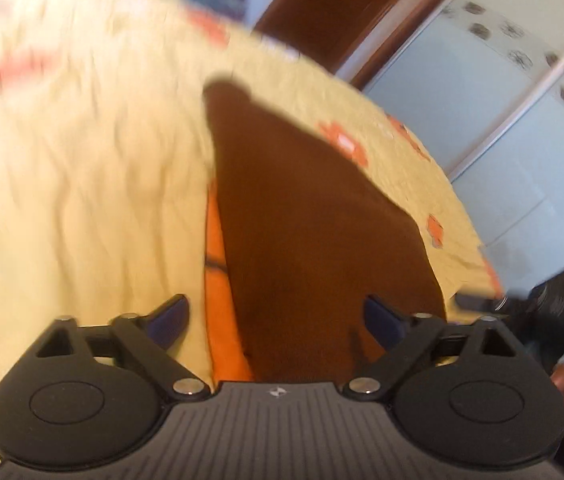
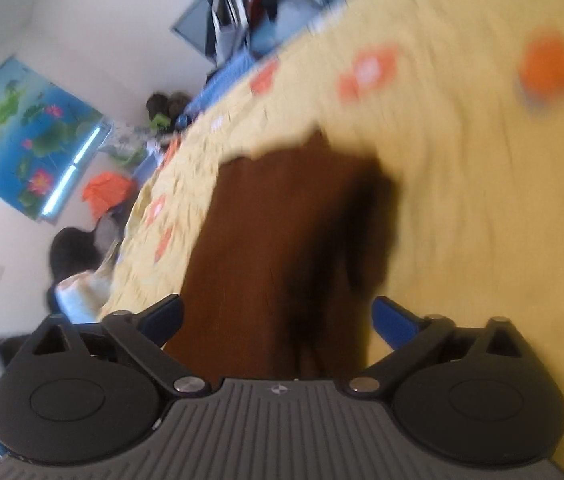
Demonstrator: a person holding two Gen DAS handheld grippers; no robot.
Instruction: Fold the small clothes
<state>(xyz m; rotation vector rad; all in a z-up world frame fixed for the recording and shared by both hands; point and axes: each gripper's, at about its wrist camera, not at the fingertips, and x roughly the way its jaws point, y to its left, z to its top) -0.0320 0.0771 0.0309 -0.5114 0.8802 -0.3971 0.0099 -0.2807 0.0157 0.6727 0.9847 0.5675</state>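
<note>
nearest the left camera, the left gripper [image 1: 277, 320] is seen with its jaws spread wide and nothing clamped between them, though a dark brown piece of soft cloth [image 1: 306, 216] runs up the gap from under the gripper body. the right gripper [image 2: 277, 320] is likewise wide open, and the same brown cloth [image 2: 273, 240] fills the space between its blue-padded fingers [image 2: 396, 322] without being pinched. whether the pads touch the fabric cannot be told — both views are smeared by motion.

the step in hand is judged to be an early one: the brown cloth is laid out on the pale yellow quilted bedspread with orange flowers [image 1: 81, 160], tapering to a far end, and no finished fold is evident. an orange strip of fabric [image 1: 219, 280] shows along its left edge in the left view. for the next move, the near edge or corners would need to be pinched by both grippers and carried toward the far end.

farther off, the bedspread is wrinkled, which may snag the cloth. beyond the bed, a brown wooden door [image 1: 346, 12] and pale sliding panels [image 1: 502, 128] are seen on one side, and a lotus picture on a white wall [image 2: 29, 132] and a clutter of bags [image 2: 249, 12] on the other — none lying in the way.
</note>
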